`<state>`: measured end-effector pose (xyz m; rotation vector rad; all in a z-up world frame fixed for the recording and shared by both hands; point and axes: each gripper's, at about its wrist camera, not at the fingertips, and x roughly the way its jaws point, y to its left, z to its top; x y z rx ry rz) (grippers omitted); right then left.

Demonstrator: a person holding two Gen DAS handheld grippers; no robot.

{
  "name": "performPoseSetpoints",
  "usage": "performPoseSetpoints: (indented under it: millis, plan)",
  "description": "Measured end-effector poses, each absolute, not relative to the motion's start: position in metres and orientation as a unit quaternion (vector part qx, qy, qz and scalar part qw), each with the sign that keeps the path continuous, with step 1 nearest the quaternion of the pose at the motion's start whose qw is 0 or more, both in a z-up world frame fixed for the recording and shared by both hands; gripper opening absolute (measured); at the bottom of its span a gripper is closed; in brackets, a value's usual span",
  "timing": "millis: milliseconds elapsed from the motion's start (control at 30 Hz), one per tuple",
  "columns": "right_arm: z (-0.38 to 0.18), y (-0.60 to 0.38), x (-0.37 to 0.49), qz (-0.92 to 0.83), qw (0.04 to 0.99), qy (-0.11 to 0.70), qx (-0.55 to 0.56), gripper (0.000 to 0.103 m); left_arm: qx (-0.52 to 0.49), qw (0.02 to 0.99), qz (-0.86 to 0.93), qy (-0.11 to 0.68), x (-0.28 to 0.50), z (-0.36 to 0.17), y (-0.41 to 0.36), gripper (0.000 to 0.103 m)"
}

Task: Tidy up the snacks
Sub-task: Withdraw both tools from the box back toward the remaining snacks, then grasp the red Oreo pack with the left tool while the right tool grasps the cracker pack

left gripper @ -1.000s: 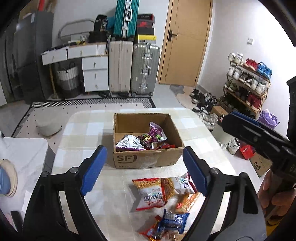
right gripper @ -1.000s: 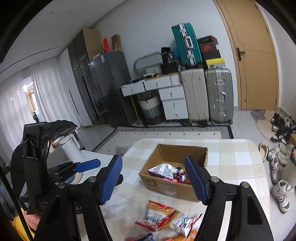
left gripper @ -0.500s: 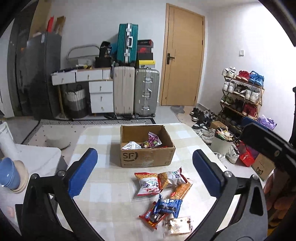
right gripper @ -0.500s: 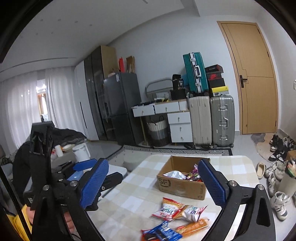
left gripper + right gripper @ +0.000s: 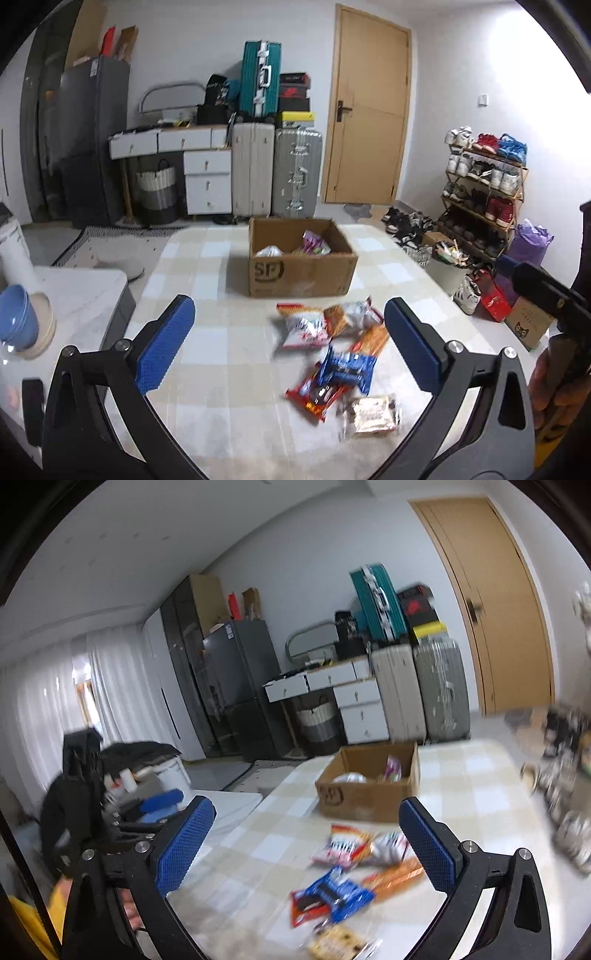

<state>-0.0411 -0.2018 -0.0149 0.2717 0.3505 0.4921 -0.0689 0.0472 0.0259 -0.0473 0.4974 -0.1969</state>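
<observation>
Checkered table (image 5: pixel 207 354), snacks (image 5: pixel 332 354) between left tool (image 5: pixel 288 343) fingers.

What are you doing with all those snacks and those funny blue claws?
A person holds a gripper in each hand. Both the left gripper and the right gripper are open and hold nothing. A cardboard box on the checked table has a few snack packets inside. More packets lie loose in front of it, like the blue packet and the orange stick pack.

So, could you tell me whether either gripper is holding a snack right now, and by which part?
Nothing is held: the left gripper and right gripper are both open above the table.
</observation>
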Motion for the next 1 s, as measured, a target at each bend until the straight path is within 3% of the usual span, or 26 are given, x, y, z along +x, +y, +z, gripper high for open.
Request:
performPoseSetpoints:
  millis: [567,1000]
  plan:
    - [-0.109,-0.194,-0.03,0.264,0.928,0.241,0.103,0.102,-0.005,0.925,-0.135,0.354,0.007,-0.096,0.009,0.102]
    - [-0.185,-0.164,0.002,0.303,0.88,0.363,0.04,0.102,-0.015,0.892,-0.165,0.421,0.054,-0.164,0.017,0.102]
